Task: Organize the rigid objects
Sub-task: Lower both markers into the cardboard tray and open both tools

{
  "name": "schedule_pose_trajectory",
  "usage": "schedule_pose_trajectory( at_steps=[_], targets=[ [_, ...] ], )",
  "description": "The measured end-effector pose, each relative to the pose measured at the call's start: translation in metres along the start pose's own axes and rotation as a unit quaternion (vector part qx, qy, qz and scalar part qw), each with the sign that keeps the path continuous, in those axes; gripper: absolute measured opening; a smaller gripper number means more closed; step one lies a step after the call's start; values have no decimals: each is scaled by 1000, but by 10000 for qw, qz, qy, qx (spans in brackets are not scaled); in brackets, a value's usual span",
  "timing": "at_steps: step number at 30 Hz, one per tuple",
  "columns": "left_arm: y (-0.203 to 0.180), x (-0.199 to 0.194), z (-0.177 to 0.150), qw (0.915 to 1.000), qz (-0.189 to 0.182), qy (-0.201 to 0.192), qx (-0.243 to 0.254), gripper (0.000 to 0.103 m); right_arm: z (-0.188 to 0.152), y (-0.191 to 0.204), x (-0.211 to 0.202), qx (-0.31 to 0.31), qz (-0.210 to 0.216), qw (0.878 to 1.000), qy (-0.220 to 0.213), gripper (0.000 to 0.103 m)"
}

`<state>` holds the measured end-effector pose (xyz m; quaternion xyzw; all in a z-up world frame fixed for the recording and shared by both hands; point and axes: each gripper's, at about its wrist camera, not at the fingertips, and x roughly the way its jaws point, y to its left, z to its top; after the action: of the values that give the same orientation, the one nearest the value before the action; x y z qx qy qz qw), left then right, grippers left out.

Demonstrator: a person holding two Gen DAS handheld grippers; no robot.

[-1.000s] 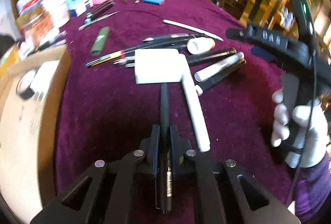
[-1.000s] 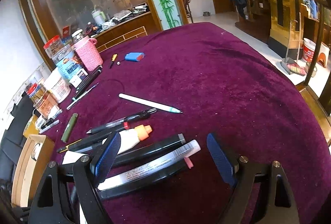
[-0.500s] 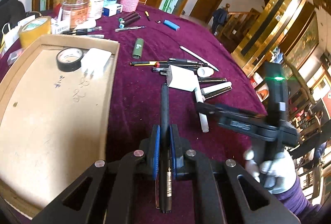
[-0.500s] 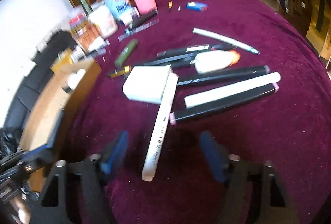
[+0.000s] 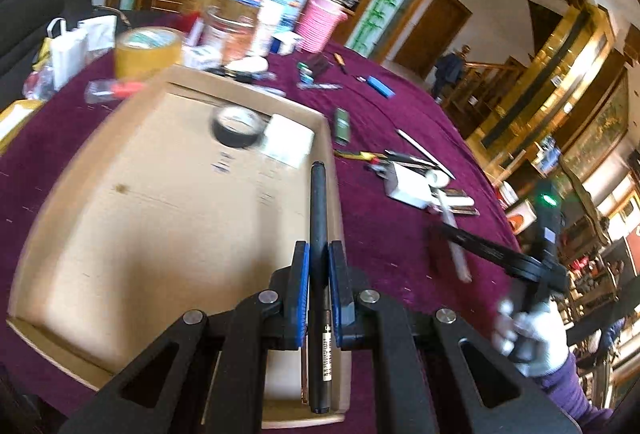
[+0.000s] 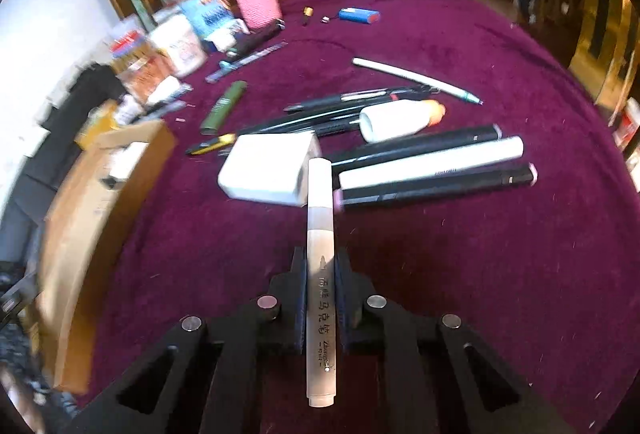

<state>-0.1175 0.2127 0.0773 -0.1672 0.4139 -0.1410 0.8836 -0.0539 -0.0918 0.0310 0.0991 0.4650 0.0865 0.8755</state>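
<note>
Left tool clamps a slim black pen lengthwise, hanging over the shallow cardboard tray's right wall at centre frame, nearer the drop, while right tool pinches a white marker over the maroon counter, tray far left.

A right gripper is clamped on a white marker that points toward twelve o'clock over a purple tablecloth. The marker's far tip sits beside a white rectangular block at eleven o'clock. At one o'clock lie black and white markers and a white glue bottle. A cardboard tray fills nine o'clock, blurred.
</note>
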Motion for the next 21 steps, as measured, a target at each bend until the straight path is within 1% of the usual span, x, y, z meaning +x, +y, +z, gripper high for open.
schedule_pose_trajectory(
  at_steps=[3,5,7,9,12,15,21],
  targets=[
    [18,-4,14,9997,217,-11,-87,9,-6,5,-20,76,475,9988,-69,13],
    [27,-3,26,9990,440,-1,-73,9,-5,17,-26,53,820,9966,-61,13],
    [35,1,39,9981,620,24,-41,9,-1,33,-29,-24,1133,9936,1,13],
    [43,7,51,9975,698,97,-54,9,5,52,-26,-124,1380,9903,94,13],
    [54,22,71,9957,881,268,-62,9,14,85,-16,-270,1702,9846,291,14],
    [66,46,90,9928,1097,483,-30,9,27,124,-1,-509,1854,9804,430,14],
    [90,82,106,9884,1291,768,-198,9,52,183,49,-581,2187,9689,998,14]
  ],
)
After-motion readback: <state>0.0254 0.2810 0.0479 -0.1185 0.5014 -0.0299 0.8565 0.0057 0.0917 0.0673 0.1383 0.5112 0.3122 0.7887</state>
